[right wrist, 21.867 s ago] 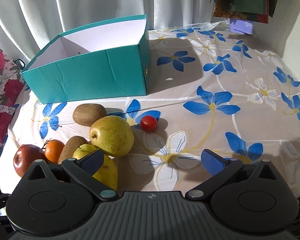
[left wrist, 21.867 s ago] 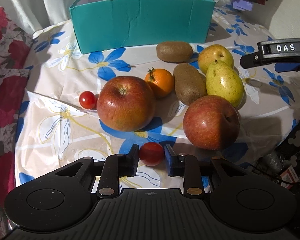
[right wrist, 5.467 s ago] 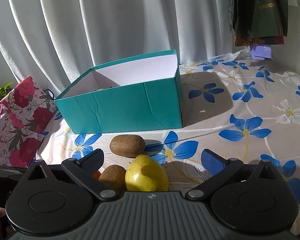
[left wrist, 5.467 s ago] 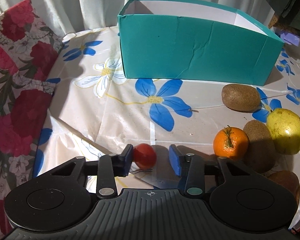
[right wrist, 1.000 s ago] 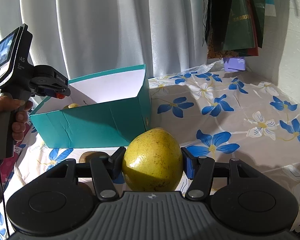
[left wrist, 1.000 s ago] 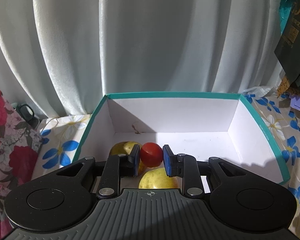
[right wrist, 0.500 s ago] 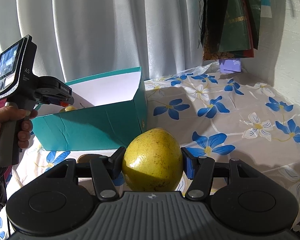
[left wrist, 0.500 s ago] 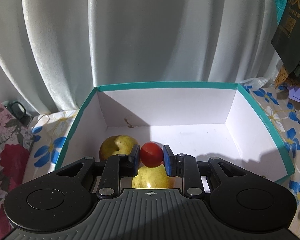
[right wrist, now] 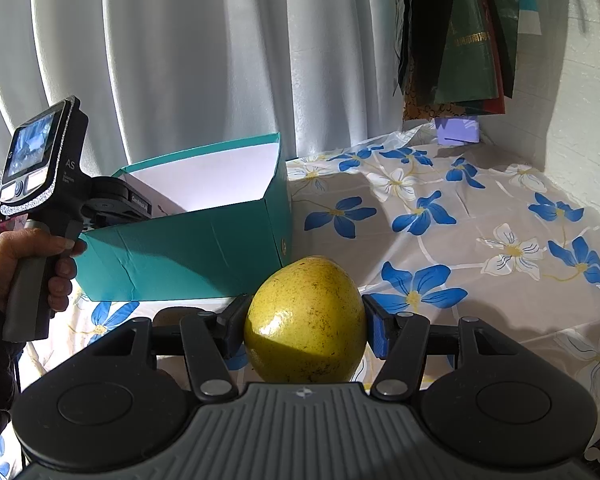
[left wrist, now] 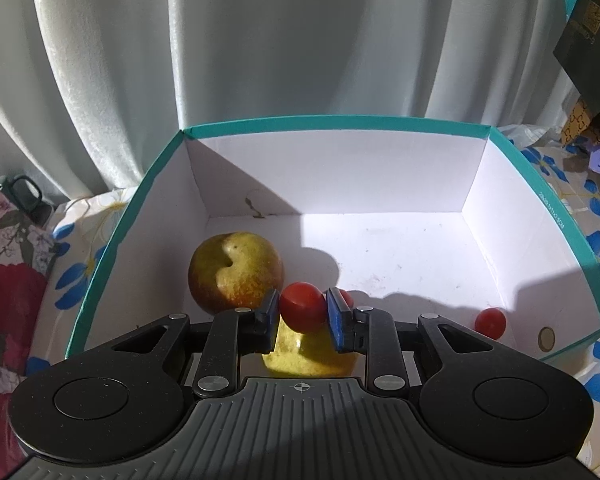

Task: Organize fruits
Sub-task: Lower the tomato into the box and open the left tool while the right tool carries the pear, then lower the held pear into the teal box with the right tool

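In the left wrist view my left gripper hangs inside the teal box with a red cherry tomato between its pads; the jaws are opening, and the pads still touch it. Under it lie a yellow-red apple and a yellow fruit, largely hidden by the fingers. A second cherry tomato rests on the box floor at the right. My right gripper is shut on a yellow-green pear, held above the table in front of the box.
A hand grips the left gripper's handle at the box's left end. A kiwi peeks out behind the right fingers. Blue-flowered tablecloth spreads to the right; white curtain behind; floral fabric left of the box.
The left gripper has sunk lower into the box with the tomato, so the box floor and a second tomato now show. The right gripper and pear have stayed put.
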A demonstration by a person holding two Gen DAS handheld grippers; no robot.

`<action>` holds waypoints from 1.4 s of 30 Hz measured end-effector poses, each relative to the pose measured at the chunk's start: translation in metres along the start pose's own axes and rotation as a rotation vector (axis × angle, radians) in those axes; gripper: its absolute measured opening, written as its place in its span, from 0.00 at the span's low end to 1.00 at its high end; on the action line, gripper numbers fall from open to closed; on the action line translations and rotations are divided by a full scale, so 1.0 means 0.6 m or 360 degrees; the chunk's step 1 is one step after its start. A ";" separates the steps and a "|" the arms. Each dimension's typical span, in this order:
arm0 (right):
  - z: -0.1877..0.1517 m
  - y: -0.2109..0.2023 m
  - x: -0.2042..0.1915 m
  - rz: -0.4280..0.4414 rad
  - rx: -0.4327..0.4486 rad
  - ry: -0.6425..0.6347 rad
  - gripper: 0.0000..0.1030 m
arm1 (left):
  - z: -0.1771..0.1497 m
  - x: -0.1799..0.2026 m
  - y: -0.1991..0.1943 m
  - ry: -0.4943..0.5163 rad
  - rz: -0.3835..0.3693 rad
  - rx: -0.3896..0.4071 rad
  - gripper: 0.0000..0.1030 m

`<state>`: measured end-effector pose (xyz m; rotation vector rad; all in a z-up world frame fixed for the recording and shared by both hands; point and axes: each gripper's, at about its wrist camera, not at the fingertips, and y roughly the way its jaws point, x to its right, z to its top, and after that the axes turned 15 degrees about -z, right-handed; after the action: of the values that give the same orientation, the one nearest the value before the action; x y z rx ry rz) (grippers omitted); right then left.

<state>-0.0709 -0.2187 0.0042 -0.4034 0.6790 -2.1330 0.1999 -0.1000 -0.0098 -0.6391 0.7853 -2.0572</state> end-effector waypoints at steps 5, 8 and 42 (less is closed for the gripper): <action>0.000 -0.001 -0.001 -0.0003 -0.0002 -0.0007 0.56 | 0.001 0.002 -0.001 -0.0010 -0.0011 -0.0012 0.53; 0.000 -0.002 0.000 -0.0007 -0.0001 -0.0008 0.56 | 0.002 0.004 -0.018 -0.0012 -0.0023 0.0052 0.71; 0.084 0.003 -0.046 0.0164 0.0224 -0.0103 0.56 | -0.120 -0.006 -0.264 -0.0237 0.0204 0.0195 0.98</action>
<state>-0.0280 -0.2142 0.0423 -0.3516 0.4988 -2.0467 0.0720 -0.0018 0.0551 -0.6481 0.5941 -1.9011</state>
